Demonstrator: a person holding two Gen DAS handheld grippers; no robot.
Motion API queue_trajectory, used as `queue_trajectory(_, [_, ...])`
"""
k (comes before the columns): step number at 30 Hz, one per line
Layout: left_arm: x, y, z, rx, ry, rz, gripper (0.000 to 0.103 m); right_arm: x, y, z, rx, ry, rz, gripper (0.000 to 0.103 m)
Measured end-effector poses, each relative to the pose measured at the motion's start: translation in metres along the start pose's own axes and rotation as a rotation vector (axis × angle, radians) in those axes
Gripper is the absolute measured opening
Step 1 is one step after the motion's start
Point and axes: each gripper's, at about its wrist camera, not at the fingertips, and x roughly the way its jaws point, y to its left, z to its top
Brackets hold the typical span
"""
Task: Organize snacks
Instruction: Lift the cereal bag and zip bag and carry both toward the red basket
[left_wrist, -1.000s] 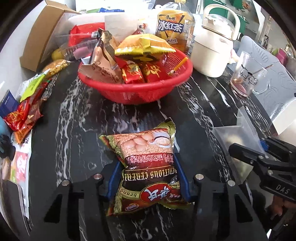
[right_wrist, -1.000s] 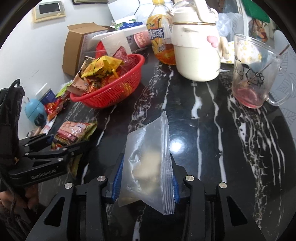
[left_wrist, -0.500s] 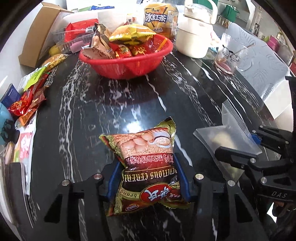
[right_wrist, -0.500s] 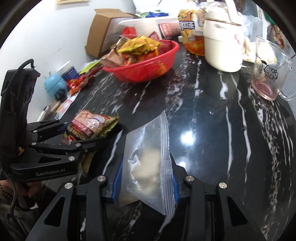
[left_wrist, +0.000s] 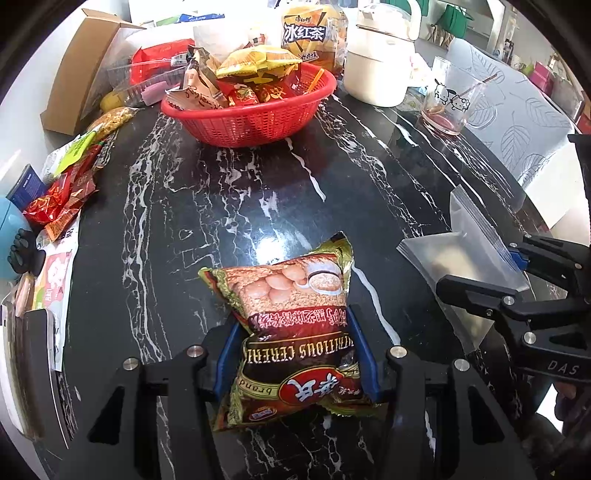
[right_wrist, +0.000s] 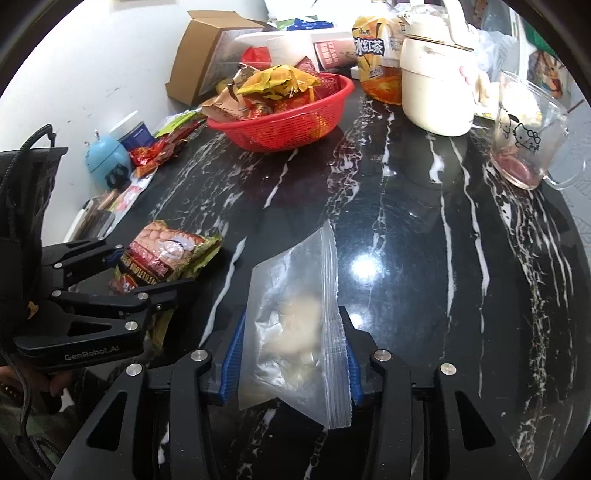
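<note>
Both grippers are gripping something above the black marble table (left_wrist: 258, 192). On the left gripper (left_wrist: 297, 354), the 2 blue-padded fingers (left_wrist: 226, 356) are pressing in from either side of a cereal packet (left_wrist: 295, 325), a brown, red and gold pouch printed with oat flakes and a cup, its far end pointing toward the middle of the table. On the right gripper (right_wrist: 291, 354), the 2 jaws are squeezing a clear zip bag (right_wrist: 295, 325) with pale, lumpy contents, the zip strip running along its right edge.

From the right wrist camera, the left gripper (right_wrist: 110, 273) is showing at the left with the cereal packet (right_wrist: 166, 254) sticking out between its black arms. From the left wrist camera, the right gripper (left_wrist: 517, 277) is sitting at the right edge with the zip bag (left_wrist: 461, 254) in its grip.

Farther back, a red basket (left_wrist: 255, 122) is sitting on the table, heaped with snack packets in yellow, red and brown wrappers. Just behind it, a bottle of iced tea (left_wrist: 310, 37) is standing beside a cream kettle (left_wrist: 380, 62). Well to the right of those, a glass cup (right_wrist: 524, 129) with cartoon prints is holding a little pink liquid. Along the left edge, loose snack packets (left_wrist: 66, 192) are lying near a cardboard box (left_wrist: 77, 74).
</note>
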Motion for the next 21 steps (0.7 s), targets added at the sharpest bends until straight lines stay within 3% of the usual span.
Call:
queue_trajectory(4, [-0.0001, -0.0015, -0.001, 0.005, -0.002, 0.012, 0.053, -0.0005, -0.0007, -0.0003, 0.0, 0.004, -0.023, 0.059])
queue_trajectory(8, [0.001, -0.0015, 0.0003, -0.003, 0.002, 0.017, 0.056, 0.0005, -0.0013, -0.0004, -0.012, 0.0, -0.051, 0.061])
queue_trajectory(10, [0.0025, -0.0032, 0.0015, -0.001, 0.006, 0.017, 0.063, 0.0008, -0.0014, -0.0003, -0.017, 0.0, -0.053, 0.061])
queue_trajectory(12, [0.005, -0.006, 0.0023, 0.005, 0.019, 0.012, 0.077, 0.0013, -0.0013, 0.0002, -0.021, 0.002, -0.054, 0.061])
queue_trajectory(13, [0.0058, -0.0081, 0.0024, 0.012, 0.02, 0.013, 0.078, 0.0015, -0.0014, 0.0005, -0.023, 0.001, -0.054, 0.061])
queue_trajectory(19, [0.0057, -0.0093, 0.0013, 0.012, -0.008, 0.011, 0.078, 0.003, -0.0011, 0.0007, -0.037, -0.013, -0.077, 0.06])
queue_trajectory(20, [0.0057, -0.0093, 0.001, 0.012, -0.016, 0.012, 0.076, 0.0029, -0.0006, -0.0001, -0.043, -0.017, -0.078, 0.058])
queue_trajectory(21, [0.0045, -0.0099, 0.0009, 0.015, -0.028, 0.011, 0.066, 0.0025, 0.0001, -0.0006, -0.049, -0.018, -0.078, 0.054])
